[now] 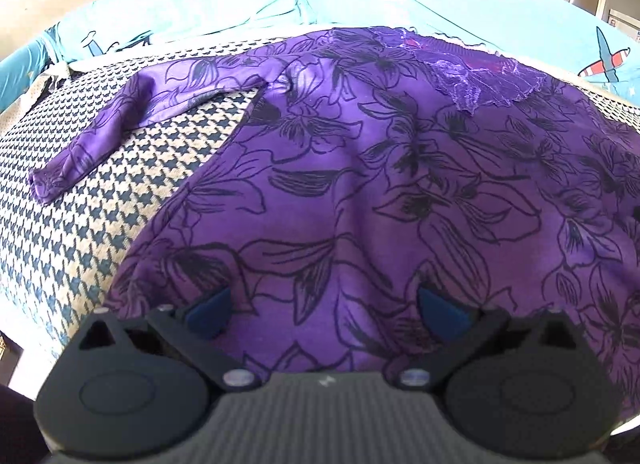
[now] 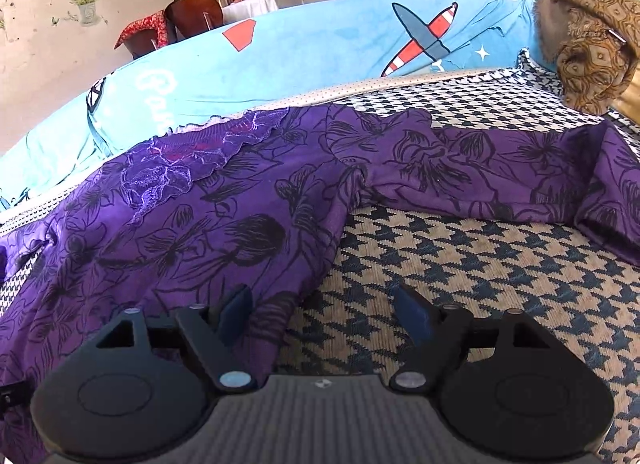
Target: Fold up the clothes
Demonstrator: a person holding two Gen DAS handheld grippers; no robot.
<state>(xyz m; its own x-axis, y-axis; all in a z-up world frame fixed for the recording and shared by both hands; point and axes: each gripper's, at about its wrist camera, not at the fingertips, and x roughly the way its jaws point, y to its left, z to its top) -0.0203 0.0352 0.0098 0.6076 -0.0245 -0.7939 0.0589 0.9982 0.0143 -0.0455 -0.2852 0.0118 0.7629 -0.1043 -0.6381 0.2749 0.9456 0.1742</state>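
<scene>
A: While the purple top point(image 1: 360, 184) is lying spread on the houndstooth cover point(image 1: 80, 224), where is the left gripper point(image 1: 324, 308) sitting?
B: It's hovering wide over the hem.
A: And the right gripper point(image 2: 326, 314)?
B: It's gaping wide too, straddling the top's side edge, one finger point(image 2: 236, 314) over fabric.

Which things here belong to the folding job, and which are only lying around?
For the job:
- purple floral top, spread flat
- left gripper, jaws open
- right gripper, jaws open

Just lying about:
- houndstooth cover under the top
- blue airplane-print sheet
- brown patterned cushion
</scene>
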